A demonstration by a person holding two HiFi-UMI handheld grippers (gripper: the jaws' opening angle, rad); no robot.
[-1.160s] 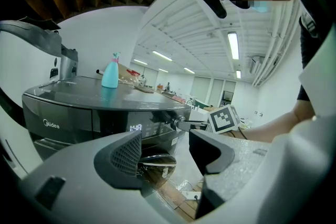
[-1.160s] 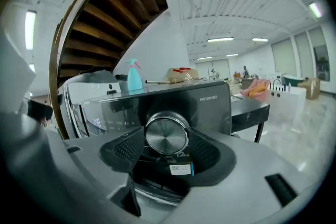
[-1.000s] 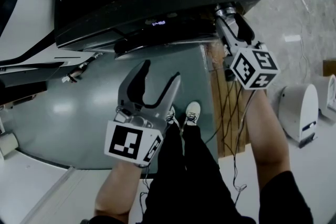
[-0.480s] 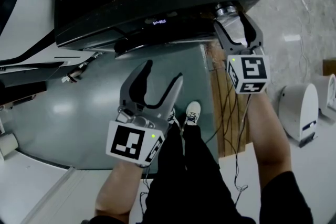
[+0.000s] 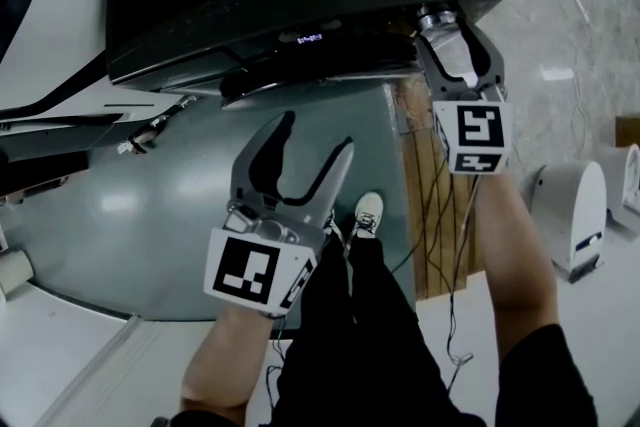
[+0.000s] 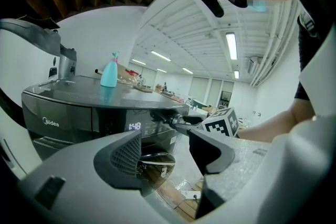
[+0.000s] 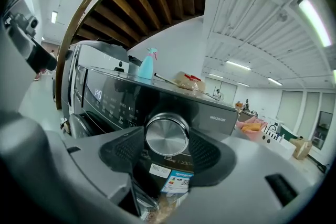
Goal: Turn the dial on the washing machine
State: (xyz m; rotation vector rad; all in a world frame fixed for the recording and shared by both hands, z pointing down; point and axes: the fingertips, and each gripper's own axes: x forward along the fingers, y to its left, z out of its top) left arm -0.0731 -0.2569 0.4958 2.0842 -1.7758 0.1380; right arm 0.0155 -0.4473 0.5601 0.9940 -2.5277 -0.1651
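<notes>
my right claw (image 7: pixel 167 150), jaws just closing, pinches the dial (image 7: pixel 167 135) on the washing machine (image 7: pixel 105 97); my left claw (image 6: pixel 168 155) hangs spread, empty.

Washing machine (image 7: pixel 220 113): glossy dark grey to black front, pale digits lit on the panel.
Dial (image 7: pixel 167 134): brushed silver with a bright rim.
Sticker (image 7: pixel 178 182) under it: white and blue.
Spray bottle (image 7: pixel 147 64): turquoise.
Left claw (image 5: pixel 314 135): mid-grey with black cross-hatched pads; its cube is white with black square markers.
Floor (image 5: pixel 120 205): dull grey-green.
Trousers (image 5: pixel 370 335): black.
Shoe (image 5: pixel 366 213): white.
</notes>
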